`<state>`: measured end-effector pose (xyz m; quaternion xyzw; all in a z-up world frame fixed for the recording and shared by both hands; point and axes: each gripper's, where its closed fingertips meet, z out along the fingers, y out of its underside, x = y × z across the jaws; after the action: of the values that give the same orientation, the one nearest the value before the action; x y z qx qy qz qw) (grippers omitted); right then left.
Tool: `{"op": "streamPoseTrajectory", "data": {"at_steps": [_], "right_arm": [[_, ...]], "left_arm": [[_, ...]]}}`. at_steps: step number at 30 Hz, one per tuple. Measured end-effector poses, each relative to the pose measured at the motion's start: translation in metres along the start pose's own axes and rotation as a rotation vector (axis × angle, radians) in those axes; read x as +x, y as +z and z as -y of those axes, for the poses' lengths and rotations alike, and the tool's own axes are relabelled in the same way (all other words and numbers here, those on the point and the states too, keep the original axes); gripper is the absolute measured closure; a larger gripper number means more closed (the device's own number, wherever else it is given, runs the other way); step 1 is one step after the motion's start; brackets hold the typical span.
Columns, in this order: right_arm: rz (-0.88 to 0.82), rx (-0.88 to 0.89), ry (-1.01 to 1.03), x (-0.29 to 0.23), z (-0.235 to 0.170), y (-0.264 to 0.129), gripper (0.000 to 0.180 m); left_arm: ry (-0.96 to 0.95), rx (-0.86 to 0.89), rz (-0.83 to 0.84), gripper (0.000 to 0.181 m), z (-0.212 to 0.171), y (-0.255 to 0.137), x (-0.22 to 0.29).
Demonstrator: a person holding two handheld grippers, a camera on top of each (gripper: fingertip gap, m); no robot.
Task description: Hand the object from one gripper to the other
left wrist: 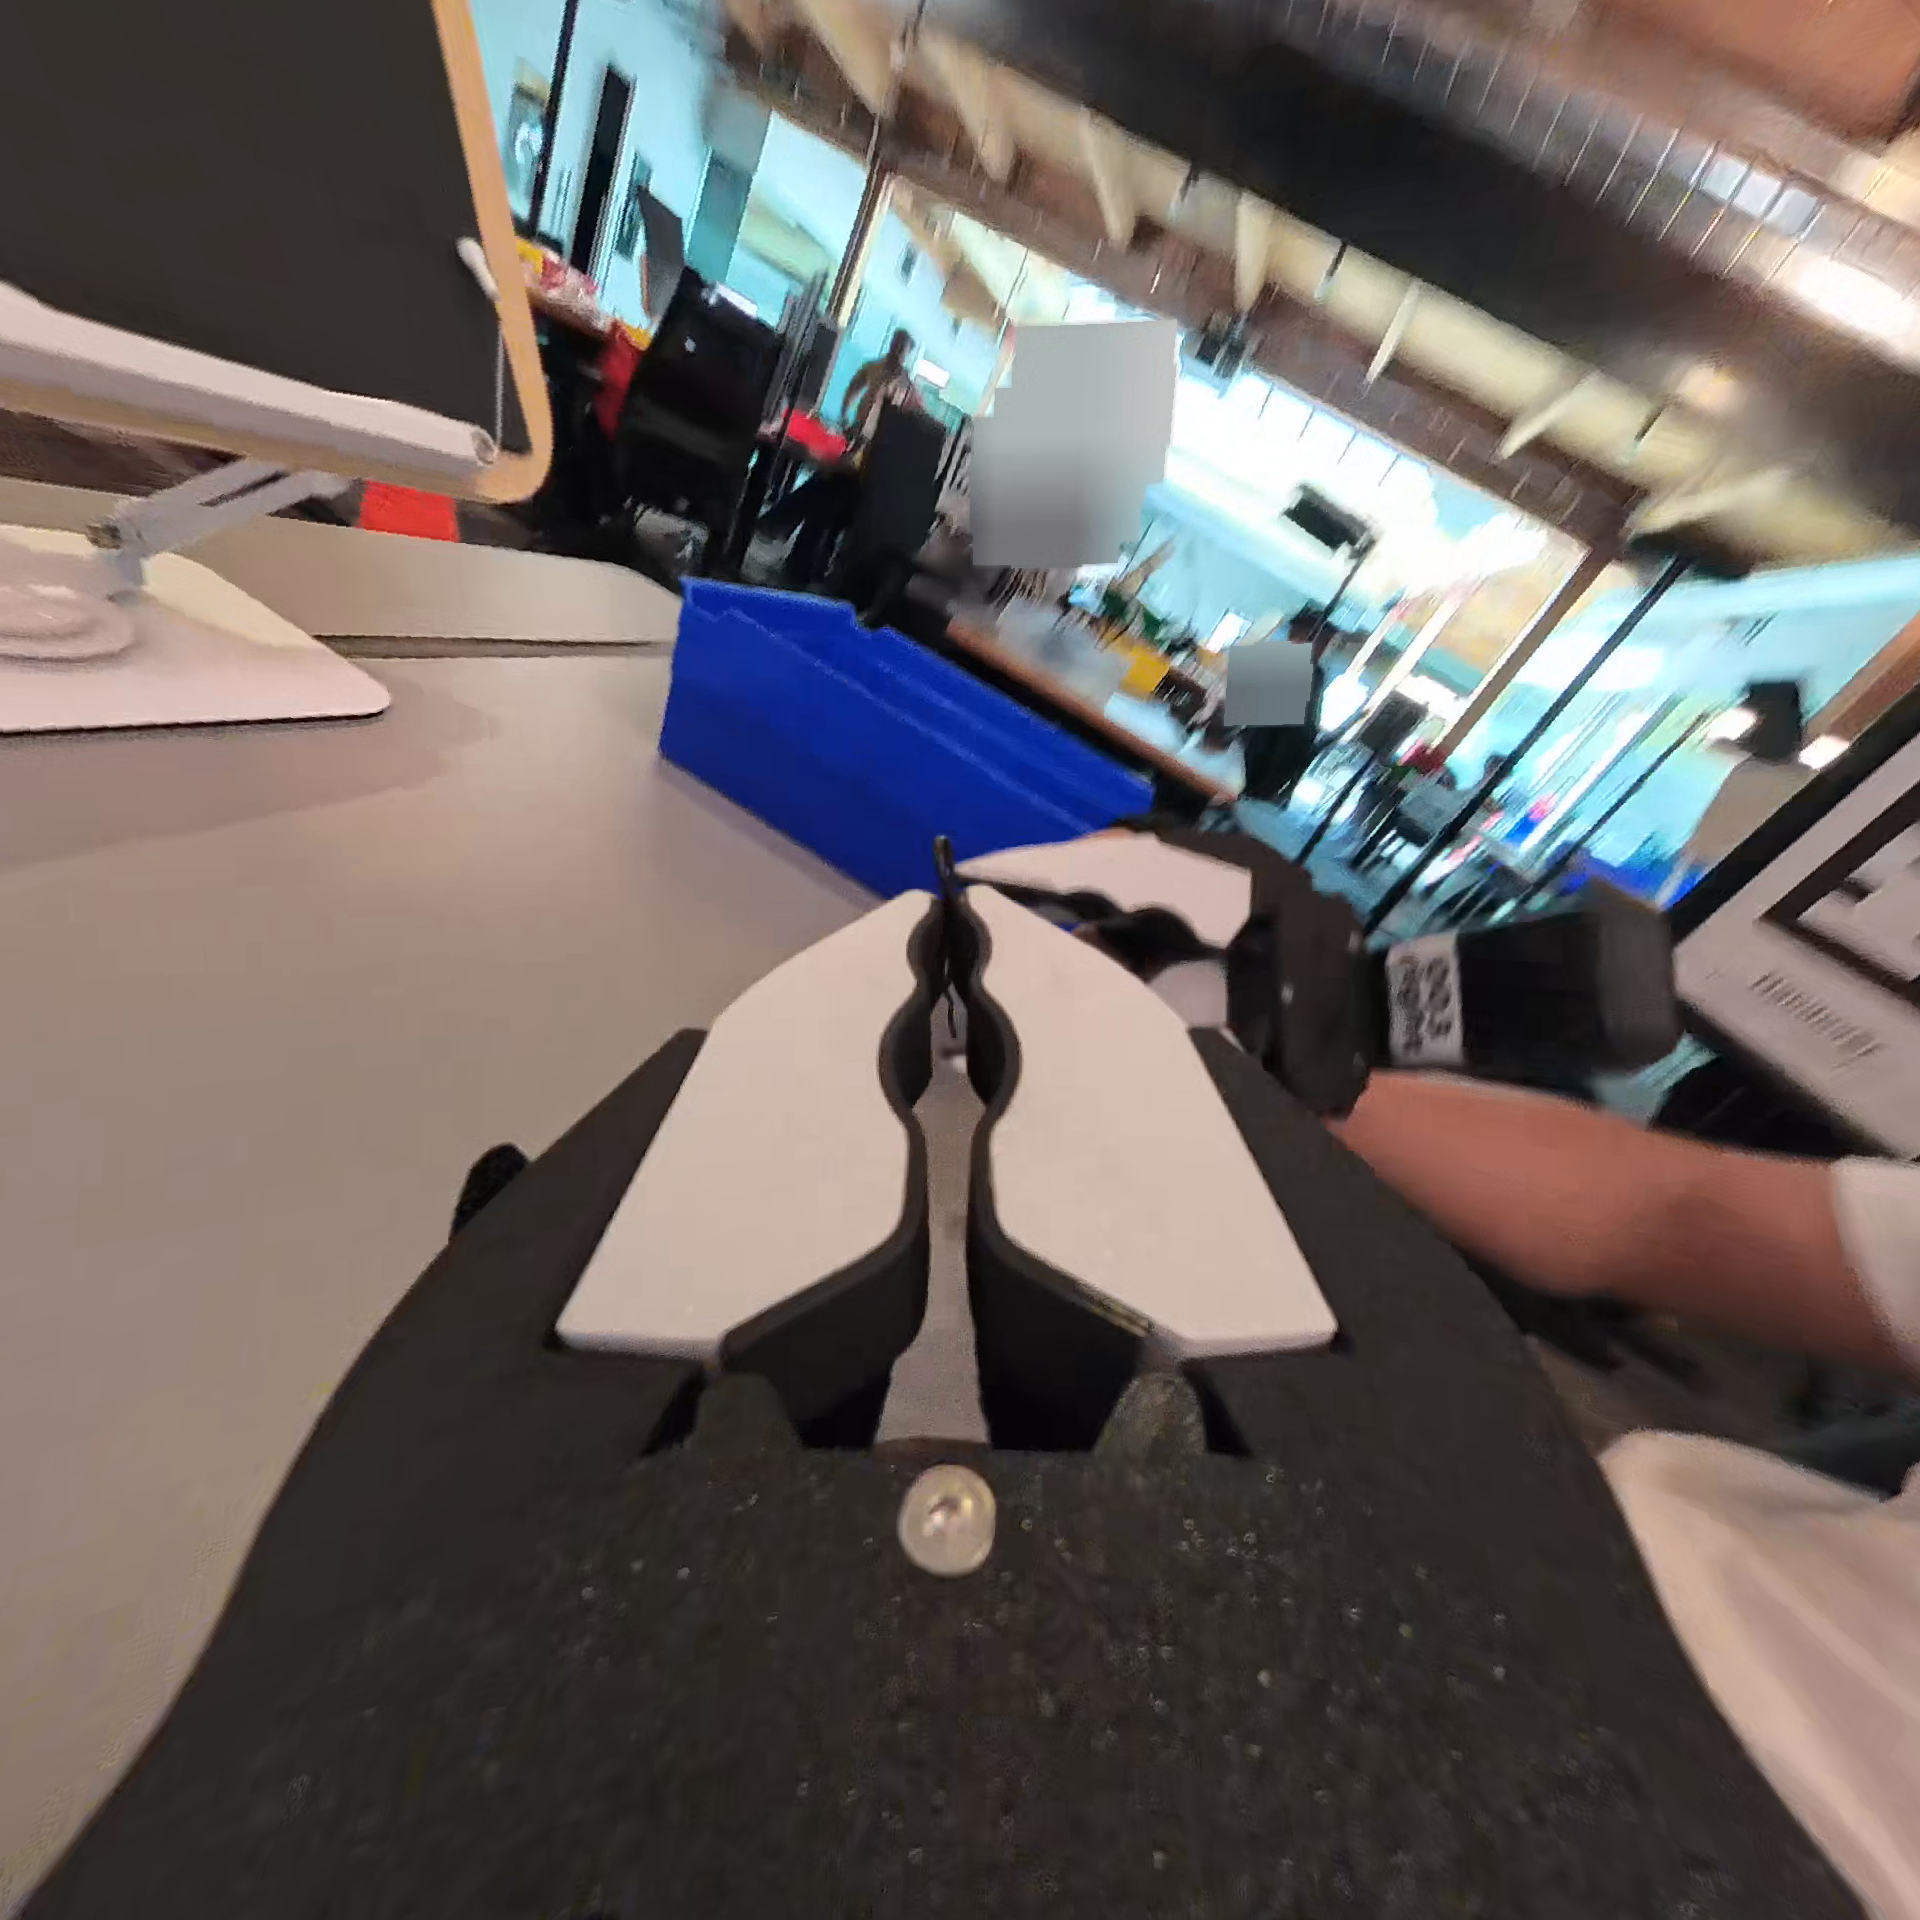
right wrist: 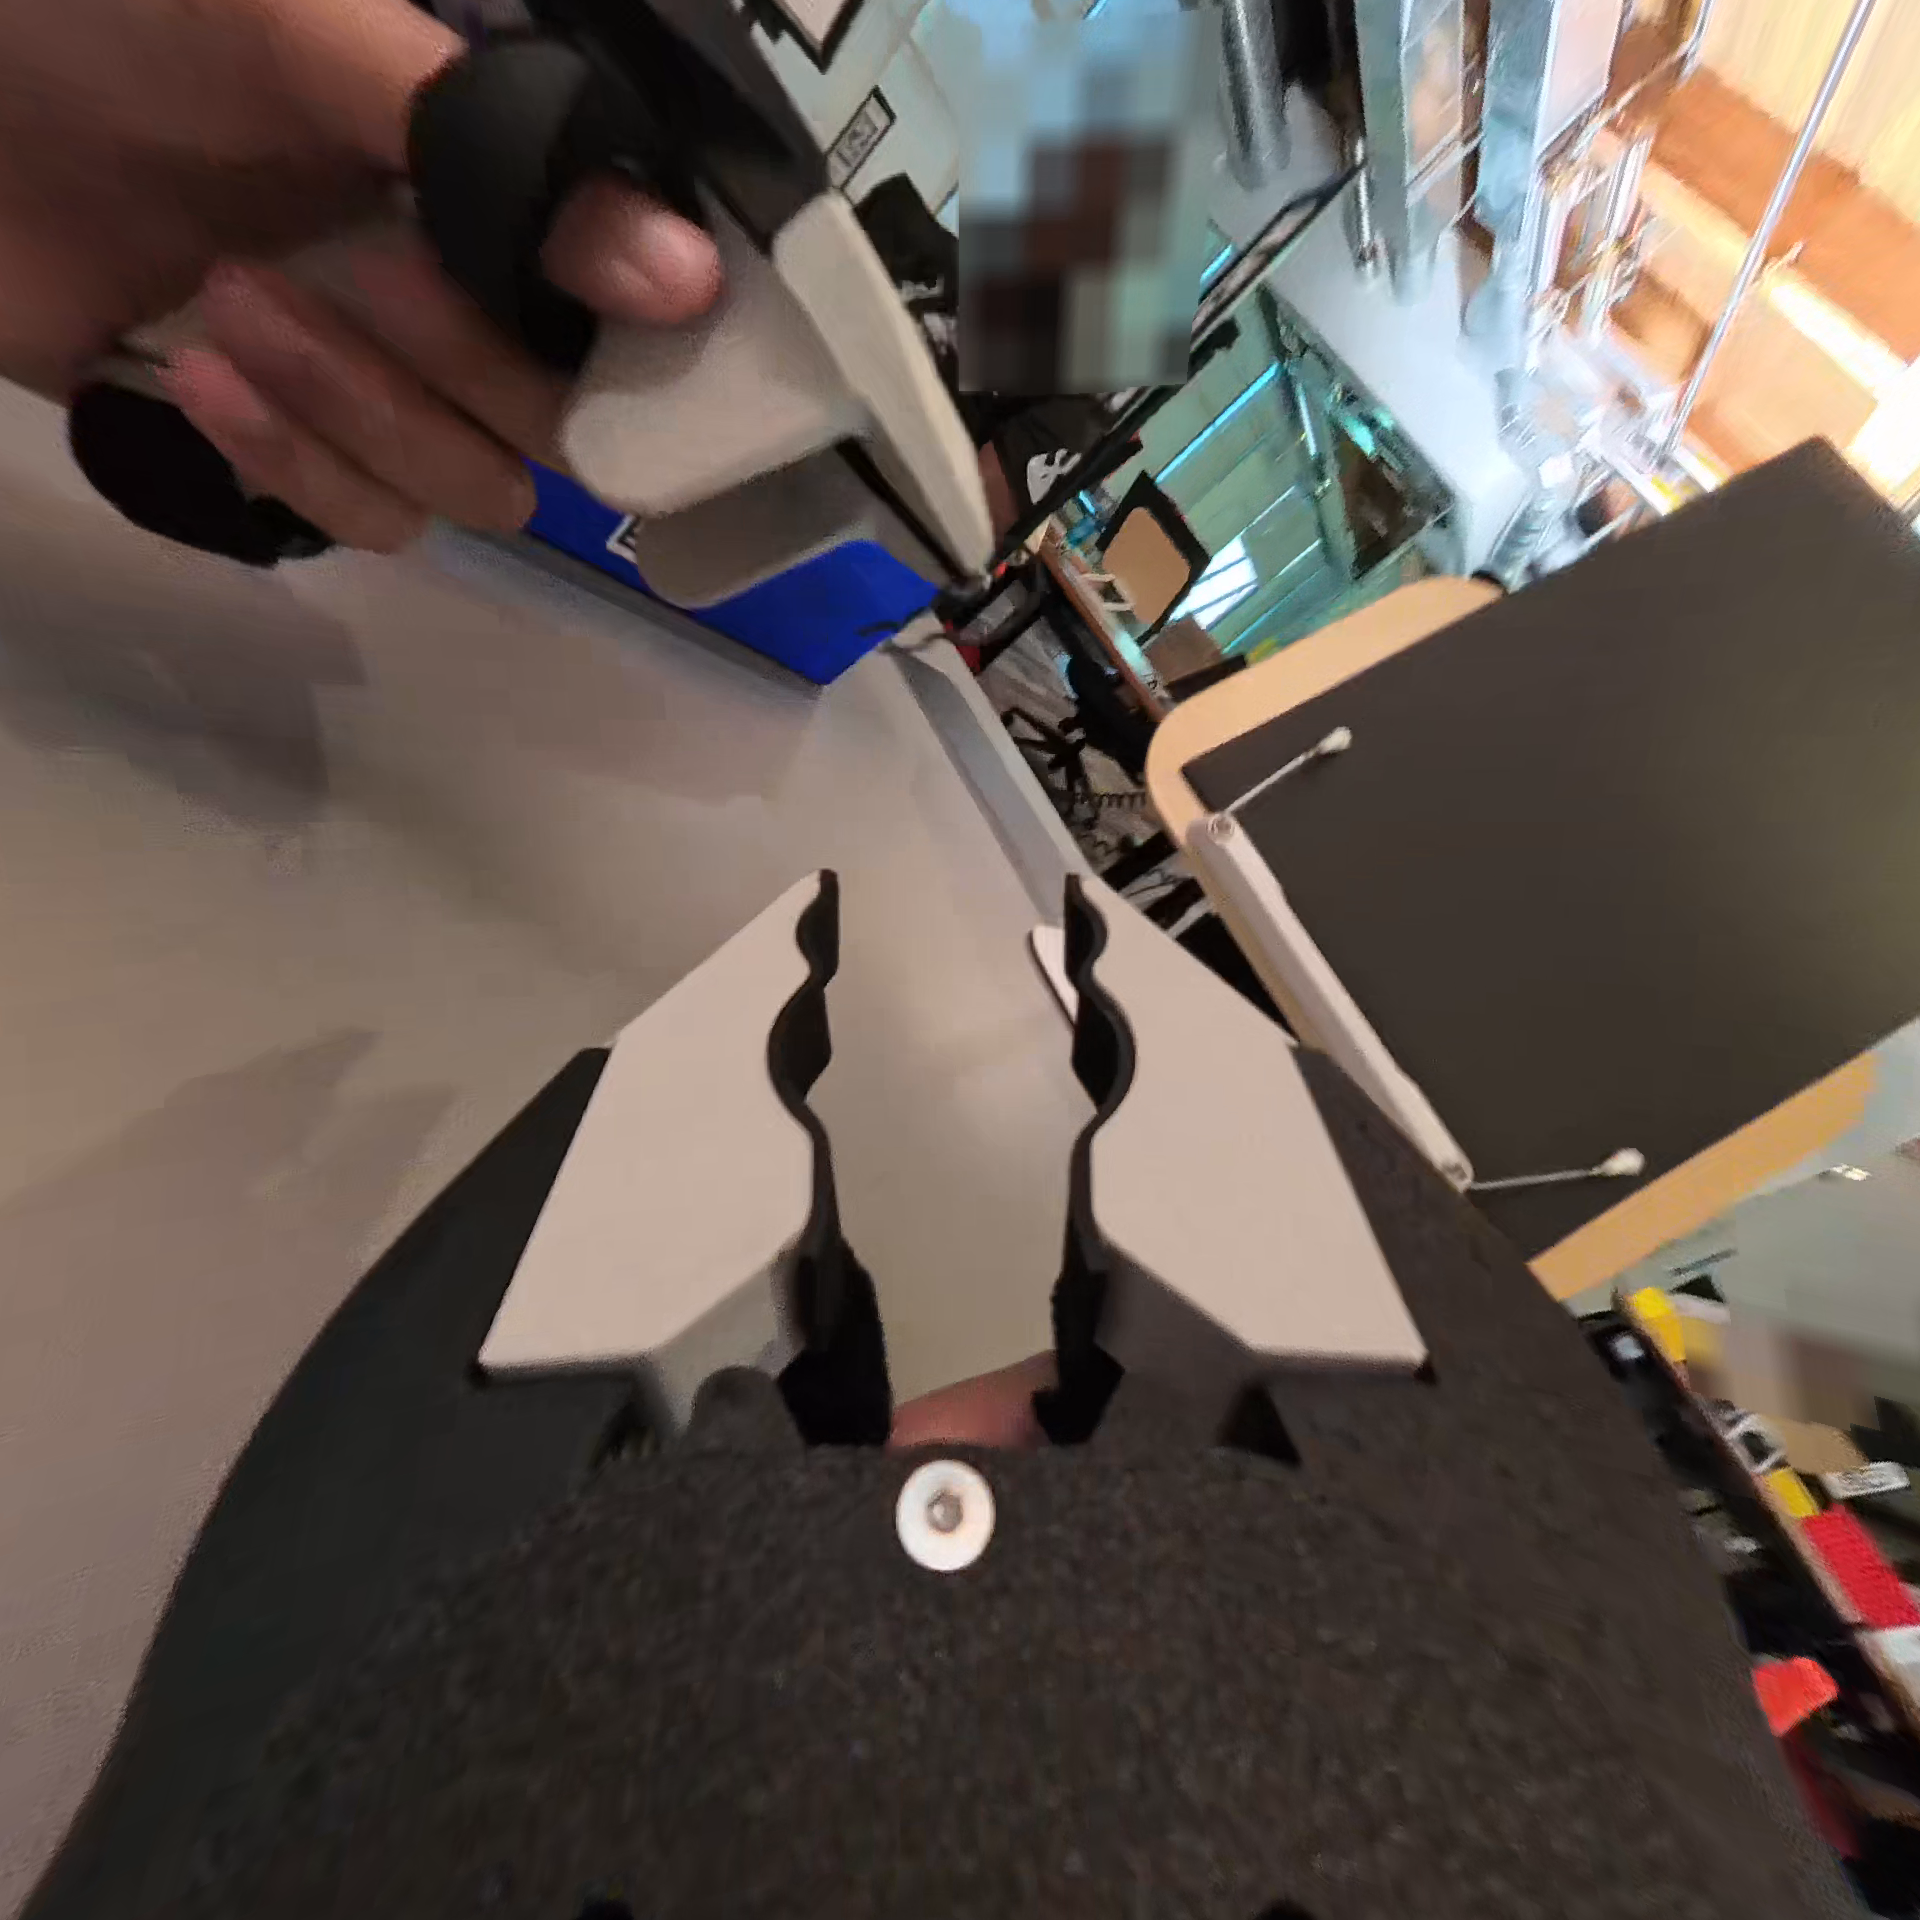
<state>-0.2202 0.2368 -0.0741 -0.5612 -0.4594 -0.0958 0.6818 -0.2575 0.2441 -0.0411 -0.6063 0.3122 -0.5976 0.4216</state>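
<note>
My left gripper [left wrist: 948, 909] is shut on a thin black cord-like object [left wrist: 945, 873]. A short end of it sticks up past the fingertips and the rest runs down between the pads. In the right wrist view the left gripper [right wrist: 940, 603] is held by a hand at the upper left, with a small black bit of the object [right wrist: 883, 629] at its tips. My right gripper [right wrist: 948, 914] is open and empty above the grey table [right wrist: 416, 831]. It also shows in the left wrist view [left wrist: 1049, 909], just right of the left fingertips. Whether it touches the object is unclear.
A blue bin [left wrist: 883, 748] stands on the table just beyond both grippers; it also shows in the right wrist view [right wrist: 821, 613]. A dark board with a wooden rim on a white stand [left wrist: 239, 208] is at the left, and at the right in the right wrist view [right wrist: 1558, 831]. Left tips to right tips: about 6 centimeters.
</note>
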Motion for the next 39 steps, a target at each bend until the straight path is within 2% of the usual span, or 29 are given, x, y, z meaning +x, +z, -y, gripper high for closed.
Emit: {"op": "streamPoseTrajectory", "data": {"at_steps": [2, 4, 9, 11, 13, 16, 18, 24, 32, 35, 39], "right_arm": [[-0.019, 0.025, -0.027, -0.006, 0.015, 0.001, 0.135], [-0.022, 0.054, 0.06, -0.007, 0.028, 0.003, 0.137], [0.279, 0.231, 0.787, -0.007, 0.058, -0.001, 0.145], [0.32, 0.271, 0.929, 0.001, 0.059, -0.004, 0.158], [0.343, 0.265, 0.988, 0.002, 0.054, -0.004, 0.166], [0.395, 0.247, 1.061, -0.001, 0.049, -0.003, 0.169], [0.443, 0.248, 1.098, -0.004, 0.049, -0.003, 0.178], [0.501, 0.248, 1.158, 0.0, 0.044, -0.005, 0.18], [0.387, 0.24, 1.131, 0.027, 0.023, -0.008, 0.18], [0.324, 0.236, 1.086, 0.038, 0.017, -0.01, 0.18], [0.218, 0.178, 1.018, 0.051, -0.002, -0.011, 0.18]], "left_arm": [[-0.073, 0.042, -0.038, 0.181, 0.003, -0.002, -0.001], [-0.124, 0.076, -0.094, 0.181, 0.006, -0.003, 0.004], [-0.131, 0.079, -0.213, 0.181, 0.007, -0.001, 0.021], [-0.116, 0.072, -0.241, 0.181, 0.006, 0.001, 0.028], [-0.107, 0.065, -0.25, 0.181, 0.005, 0.002, 0.031], [-0.103, 0.052, -0.262, 0.181, 0.003, 0.004, 0.033], [-0.099, 0.046, -0.263, 0.181, 0.001, 0.005, 0.034], [-0.082, 0.033, -0.246, 0.181, 0.0, 0.005, 0.033], [0.003, -0.084, -0.163, 0.179, -0.02, 0.013, 0.023], [0.052, -0.147, -0.091, 0.159, -0.031, 0.018, 0.015], [0.19, -0.202, 0.023, 0.155, -0.038, 0.018, 0.004]]}}
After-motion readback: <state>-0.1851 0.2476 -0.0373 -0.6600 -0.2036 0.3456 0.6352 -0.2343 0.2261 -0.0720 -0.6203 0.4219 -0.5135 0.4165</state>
